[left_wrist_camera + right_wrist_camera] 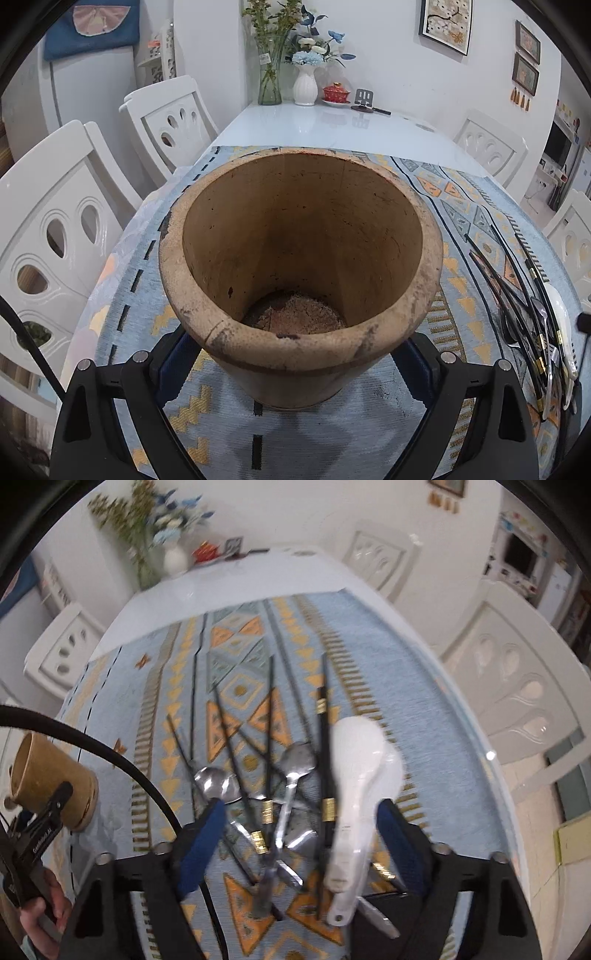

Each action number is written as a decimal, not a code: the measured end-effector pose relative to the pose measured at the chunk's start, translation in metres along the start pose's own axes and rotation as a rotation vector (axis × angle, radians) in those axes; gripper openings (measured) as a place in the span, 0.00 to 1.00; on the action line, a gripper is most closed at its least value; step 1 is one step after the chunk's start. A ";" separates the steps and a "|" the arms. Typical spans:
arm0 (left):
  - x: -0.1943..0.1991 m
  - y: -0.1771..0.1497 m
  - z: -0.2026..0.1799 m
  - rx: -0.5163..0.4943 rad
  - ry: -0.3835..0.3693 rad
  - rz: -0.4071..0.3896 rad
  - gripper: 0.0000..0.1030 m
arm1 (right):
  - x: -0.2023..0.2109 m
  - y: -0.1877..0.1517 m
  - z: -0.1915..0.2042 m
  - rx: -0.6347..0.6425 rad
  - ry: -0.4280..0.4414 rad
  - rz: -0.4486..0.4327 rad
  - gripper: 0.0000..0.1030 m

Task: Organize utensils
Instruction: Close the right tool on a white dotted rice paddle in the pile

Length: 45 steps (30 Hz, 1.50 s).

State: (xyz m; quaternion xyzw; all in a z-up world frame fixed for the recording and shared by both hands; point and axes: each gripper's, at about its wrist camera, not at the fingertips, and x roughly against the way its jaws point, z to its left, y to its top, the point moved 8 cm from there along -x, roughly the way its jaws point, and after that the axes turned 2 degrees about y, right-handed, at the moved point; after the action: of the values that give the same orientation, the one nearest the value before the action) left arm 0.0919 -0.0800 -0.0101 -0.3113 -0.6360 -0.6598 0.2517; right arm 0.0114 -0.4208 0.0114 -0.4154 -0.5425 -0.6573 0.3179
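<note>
A worn wooden utensil holder stands upright and empty on the patterned cloth. My left gripper is shut on its lower sides, blue pads against the wood. In the right wrist view the same holder shows at the far left. A pile of utensils lies on the cloth: white ceramic spoons, metal spoons and black chopsticks with gold bands. My right gripper hangs low over this pile, open, with its blue pads either side of the handles. The view is blurred. The utensil pile also shows at the left wrist view's right edge.
A blue and orange tablecloth covers the near half of a white table. White chairs line both sides. Vases with flowers and a red lidded cup stand at the far end. A hand and a black cable are at the left.
</note>
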 end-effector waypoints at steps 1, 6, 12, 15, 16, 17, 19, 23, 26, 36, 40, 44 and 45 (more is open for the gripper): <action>0.000 0.000 0.000 0.002 -0.003 0.001 0.90 | -0.005 -0.001 0.007 0.029 -0.001 0.017 0.59; 0.000 -0.001 0.001 0.006 -0.005 0.001 0.91 | -0.018 -0.007 0.025 0.083 0.056 0.053 0.39; 0.000 0.000 0.002 0.010 -0.003 0.005 0.91 | -0.029 0.001 0.032 0.106 0.105 0.065 0.34; -0.001 0.001 0.003 0.014 0.001 0.010 0.91 | -0.029 0.011 0.024 0.136 0.064 0.062 0.32; -0.001 0.001 0.003 0.013 0.000 0.011 0.91 | -0.027 0.015 0.017 0.138 0.042 0.050 0.32; -0.001 0.001 0.003 0.013 -0.002 0.011 0.91 | -0.024 0.021 0.005 0.129 0.021 0.041 0.32; -0.002 0.002 0.003 0.017 -0.004 0.012 0.91 | -0.022 0.033 -0.024 0.072 0.000 0.043 0.32; -0.003 0.002 0.003 0.018 0.001 0.015 0.91 | -0.035 0.041 -0.077 -0.077 0.031 0.130 0.37; -0.006 0.003 0.006 0.017 -0.001 0.019 0.92 | -0.050 0.035 -0.094 -0.156 0.114 0.199 0.52; -0.009 0.004 0.005 0.014 0.008 0.025 0.92 | -0.076 0.013 -0.094 -0.232 0.168 0.283 0.49; -0.009 0.004 0.005 0.014 0.008 0.026 0.92 | -0.088 0.018 -0.089 -0.211 0.142 0.275 0.49; -0.010 0.005 0.006 0.013 0.008 0.027 0.92 | -0.089 0.021 -0.080 -0.172 0.129 0.243 0.37; -0.010 0.004 0.006 0.014 0.007 0.027 0.92 | -0.089 0.021 -0.080 -0.174 0.125 0.242 0.34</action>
State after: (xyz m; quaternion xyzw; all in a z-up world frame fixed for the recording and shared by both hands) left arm 0.1022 -0.0754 -0.0142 -0.3156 -0.6354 -0.6530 0.2651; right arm 0.0542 -0.5066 -0.0634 -0.4620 -0.4088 -0.6832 0.3908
